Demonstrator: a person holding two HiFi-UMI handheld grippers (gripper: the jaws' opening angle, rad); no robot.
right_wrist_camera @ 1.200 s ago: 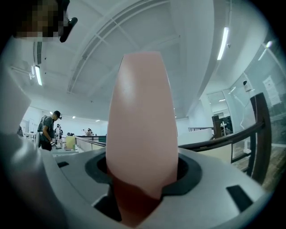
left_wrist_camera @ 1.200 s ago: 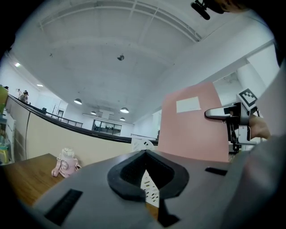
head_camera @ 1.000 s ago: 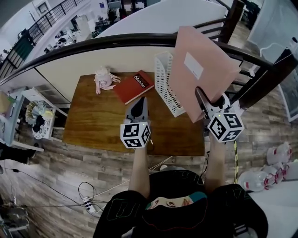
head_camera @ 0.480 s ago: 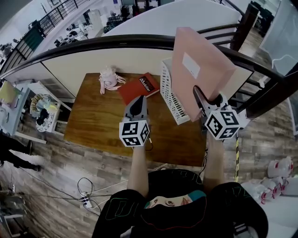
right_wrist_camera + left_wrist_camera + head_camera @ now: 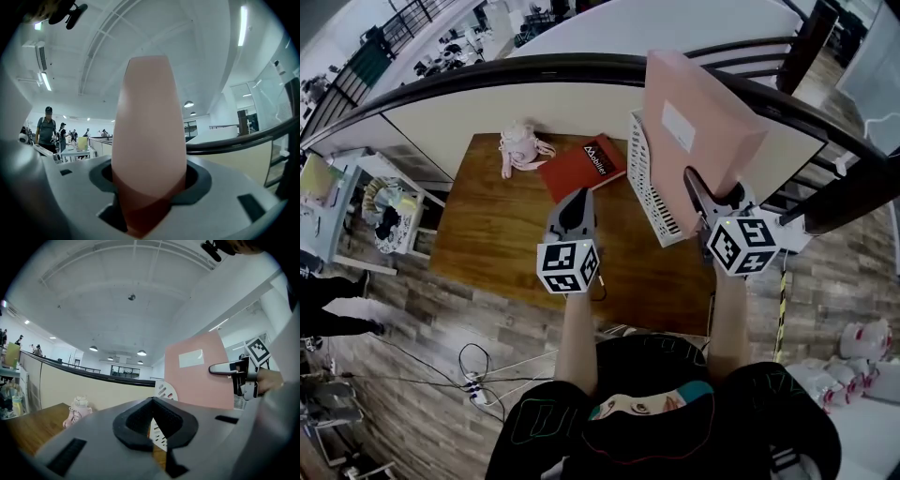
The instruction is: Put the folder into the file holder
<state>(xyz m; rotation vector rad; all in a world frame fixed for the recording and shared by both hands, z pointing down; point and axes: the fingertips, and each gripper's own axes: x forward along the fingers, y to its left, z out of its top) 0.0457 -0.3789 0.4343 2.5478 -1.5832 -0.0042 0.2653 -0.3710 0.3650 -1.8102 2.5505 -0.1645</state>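
Note:
My right gripper (image 5: 701, 187) is shut on the lower edge of a pink folder (image 5: 698, 108) with a white label and holds it upright. In the head view the folder stands over the right side of the white perforated file holder (image 5: 652, 192) on the wooden table (image 5: 487, 234). In the right gripper view the folder (image 5: 150, 136) fills the space between the jaws of that gripper (image 5: 150, 180). My left gripper (image 5: 578, 202) hovers over the table, left of the holder, shut and empty. The left gripper view, past its own jaws (image 5: 151, 403), shows the folder (image 5: 199, 376) and the holder (image 5: 165, 391).
A red book (image 5: 586, 167) lies left of the holder, and a pink bottle (image 5: 520, 145) sits at the table's back edge. A dark curved railing (image 5: 581, 70) and a cream partition run behind the table. Cables lie on the floor near the person's feet.
My right gripper has carried the folder lower and to the left, closer over the file holder. The left gripper has shifted slightly over the table, still shut.

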